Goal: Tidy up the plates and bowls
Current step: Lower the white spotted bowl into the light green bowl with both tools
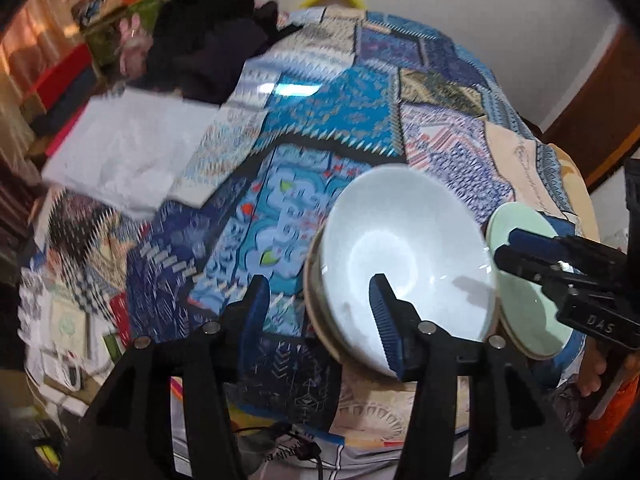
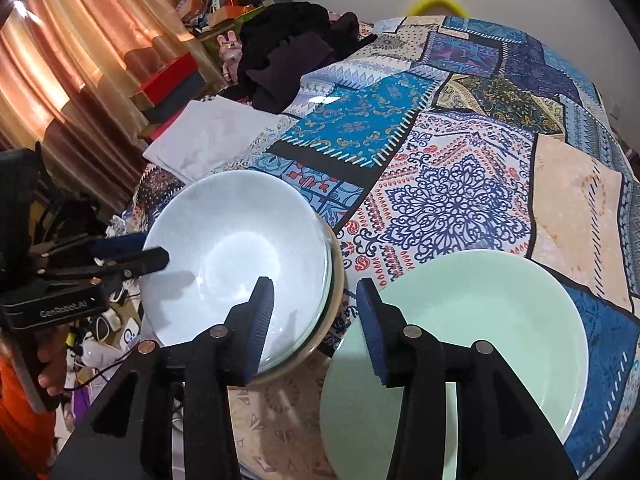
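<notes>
- Your left gripper [image 1: 320, 312] stands released, its right pad over the white bowl's [image 1: 404, 256] near rim, nothing clamped.
- Your right gripper [image 2: 316, 320] is released too, straddling the green plate's [image 2: 480, 320] left rim.
- The bowl sits in a tan dish [image 2: 335, 300], at nine o'clock from the plate, on the patchwork cloth [image 2: 440, 168].

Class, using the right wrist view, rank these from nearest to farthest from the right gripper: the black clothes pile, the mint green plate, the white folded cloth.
1. Mint green plate, directly under the right gripper.
2. White folded cloth, far left.
3. Black clothes pile, at the back.
</notes>
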Demonstrator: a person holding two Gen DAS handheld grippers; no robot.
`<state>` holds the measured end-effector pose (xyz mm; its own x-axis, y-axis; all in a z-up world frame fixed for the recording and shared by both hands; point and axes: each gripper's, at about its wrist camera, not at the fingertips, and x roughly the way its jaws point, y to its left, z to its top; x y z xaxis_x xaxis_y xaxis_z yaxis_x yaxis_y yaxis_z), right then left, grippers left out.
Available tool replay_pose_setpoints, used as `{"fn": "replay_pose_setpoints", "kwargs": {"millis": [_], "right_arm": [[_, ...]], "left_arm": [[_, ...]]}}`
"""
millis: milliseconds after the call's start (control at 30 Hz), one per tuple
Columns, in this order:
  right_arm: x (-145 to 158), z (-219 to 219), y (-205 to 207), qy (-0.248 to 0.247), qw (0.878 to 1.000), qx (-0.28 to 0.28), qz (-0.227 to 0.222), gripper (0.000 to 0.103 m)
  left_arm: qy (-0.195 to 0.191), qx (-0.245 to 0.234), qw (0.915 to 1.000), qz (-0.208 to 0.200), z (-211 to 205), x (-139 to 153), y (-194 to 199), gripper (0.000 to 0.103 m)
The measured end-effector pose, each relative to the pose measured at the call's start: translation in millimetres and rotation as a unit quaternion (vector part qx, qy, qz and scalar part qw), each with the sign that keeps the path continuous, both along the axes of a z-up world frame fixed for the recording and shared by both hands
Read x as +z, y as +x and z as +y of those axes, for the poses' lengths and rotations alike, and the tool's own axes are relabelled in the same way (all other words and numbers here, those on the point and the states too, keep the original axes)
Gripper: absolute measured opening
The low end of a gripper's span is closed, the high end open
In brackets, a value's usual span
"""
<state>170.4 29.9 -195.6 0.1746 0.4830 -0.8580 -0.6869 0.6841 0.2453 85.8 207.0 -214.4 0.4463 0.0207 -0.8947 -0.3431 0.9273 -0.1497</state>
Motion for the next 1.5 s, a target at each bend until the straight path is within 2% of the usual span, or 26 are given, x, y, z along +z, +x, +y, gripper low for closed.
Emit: {"fn": "replay_pose_setpoints", "kwargs": {"millis": [200,400,600,933,1000,1167,1367,1500], "right_arm": [[-16,11,3,-0.015,1.0,0.006,0.018,0.042],[-29,22,3,-0.026,0.999,0.015,0.032,0.042],[-35,29,3,-0.032,0.999,0.023,0.034,0.045],[-43,34,4,-0.045,0.998,0.032,0.035,0.044],[-43,33,5,-0.043,0.998,0.022,0.04,0.041],[-40,28,10,-0.032,0.998,0.001,0.059,0.032],[-39,24,11,-0.023,0.997,-0.015,0.073,0.032],[-32,22,9,-0.018,0.997,-0.02,0.067,0.032]], "left_arm": [[-0.057,0.003,0.9983,0.015,9,-29,-4,0.052],[-0.085,-0.009,0.996,0.027,5,-50,1,0.054],[-0.115,-0.005,0.9931,0.021,8,-61,2,0.054],[-0.109,-0.008,0.9939,0.015,-3,-62,4,0.05],[-0.116,-0.01,0.9931,0.015,-4,-63,6,0.04],[-0.119,0.005,0.9927,0.021,-6,-60,8,0.04],[-0.114,0.022,0.9929,0.026,-8,-55,8,0.04],[-0.12,0.026,0.9921,0.028,-8,-53,9,0.04]]}}
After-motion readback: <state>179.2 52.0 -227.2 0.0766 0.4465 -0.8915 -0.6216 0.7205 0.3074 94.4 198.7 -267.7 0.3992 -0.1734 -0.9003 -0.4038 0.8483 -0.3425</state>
